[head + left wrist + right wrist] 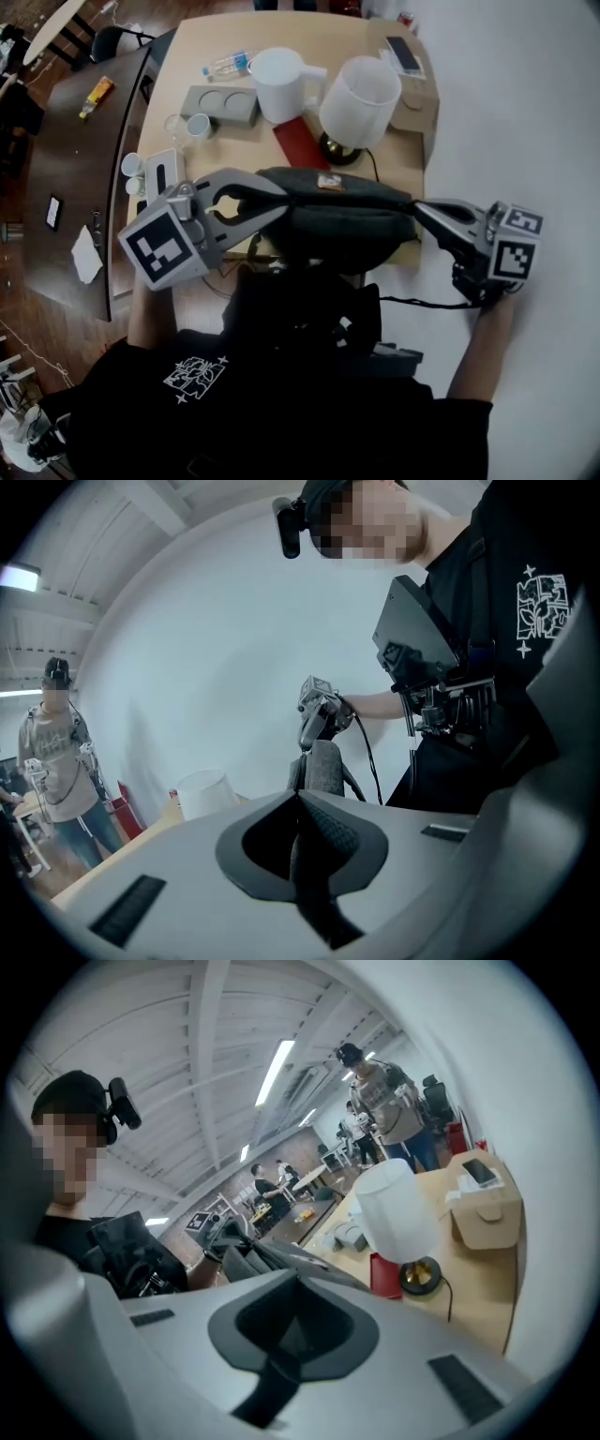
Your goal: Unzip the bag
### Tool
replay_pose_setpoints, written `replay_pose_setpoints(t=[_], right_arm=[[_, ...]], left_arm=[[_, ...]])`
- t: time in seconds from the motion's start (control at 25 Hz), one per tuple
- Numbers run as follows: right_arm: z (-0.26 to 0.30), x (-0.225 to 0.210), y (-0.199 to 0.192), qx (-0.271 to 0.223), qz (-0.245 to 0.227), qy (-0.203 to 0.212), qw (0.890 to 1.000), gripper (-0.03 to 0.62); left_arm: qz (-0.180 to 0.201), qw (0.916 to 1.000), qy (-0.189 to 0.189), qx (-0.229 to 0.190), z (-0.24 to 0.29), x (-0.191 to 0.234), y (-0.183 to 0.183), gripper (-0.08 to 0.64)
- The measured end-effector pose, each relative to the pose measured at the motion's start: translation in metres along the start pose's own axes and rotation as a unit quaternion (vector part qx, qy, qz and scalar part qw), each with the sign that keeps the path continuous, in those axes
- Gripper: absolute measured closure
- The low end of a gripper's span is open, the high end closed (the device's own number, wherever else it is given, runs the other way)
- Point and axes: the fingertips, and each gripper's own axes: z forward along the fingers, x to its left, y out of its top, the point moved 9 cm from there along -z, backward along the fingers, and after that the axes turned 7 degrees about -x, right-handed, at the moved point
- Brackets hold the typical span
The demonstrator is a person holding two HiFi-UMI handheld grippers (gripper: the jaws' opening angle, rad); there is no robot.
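Note:
A dark grey fabric bag (337, 211) hangs stretched between my two grippers, above the near edge of the wooden table (394, 173). My left gripper (272, 190) is shut on the bag's left end. My right gripper (419, 208) is shut on a dark strip at its right end. In the left gripper view the left gripper (298, 794) has dark fabric pinched in its closed jaws, and the bag (323, 766) runs on toward the other gripper. In the right gripper view the right gripper (298, 1277) also pinches a dark strip, with the bag (267, 1258) beyond. I cannot see the zipper clearly.
Behind the bag on the table stand a lamp with a white shade (359, 98), a white pitcher (279, 82), a red booklet (300, 142), a grey cup tray (220, 105) and a cardboard box (412, 94). A dark table (75, 169) lies left. A person (61, 761) stands farther off.

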Motion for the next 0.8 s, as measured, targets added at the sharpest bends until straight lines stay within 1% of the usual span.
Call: replay_pose_setpoints(t=[0.16,0.24,0.36,0.44,0.56,0.68,0.8], right_arm=[[-0.017,-0.022,-0.019,-0.03,0.022,-0.033,0.999,0.574],[-0.023,-0.035,-0.028,-0.039,0.027,-0.056,0.997,0.574],[-0.028,-0.059,-0.048,-0.047,0.052,-0.077,0.995,0.574],[-0.026,-0.077,-0.063,-0.032,0.059,-0.1,0.993,0.574],[-0.006,-0.105,-0.092,-0.001,0.068,-0.129,0.989,0.574],[0.017,-0.124,-0.118,0.024,0.069,-0.145,0.987,0.575],[0.033,-0.13,-0.13,0.046,0.063,-0.154,0.985,0.575]], left_arm=[[-0.003,1.0,-0.002,0.007,-0.001,0.001,-0.001,0.555],[-0.005,1.0,0.0,0.006,-0.001,0.002,-0.003,0.555],[-0.012,0.9999,0.001,0.0,-0.001,0.002,-0.005,0.555],[-0.016,0.9999,0.0,-0.001,-0.002,0.002,-0.005,0.555],[-0.023,0.9997,0.002,0.001,-0.003,-0.001,-0.007,0.555],[-0.027,0.9996,0.004,0.003,-0.003,-0.003,-0.007,0.555],[-0.023,0.9997,0.012,0.001,-0.007,-0.004,-0.008,0.555]])
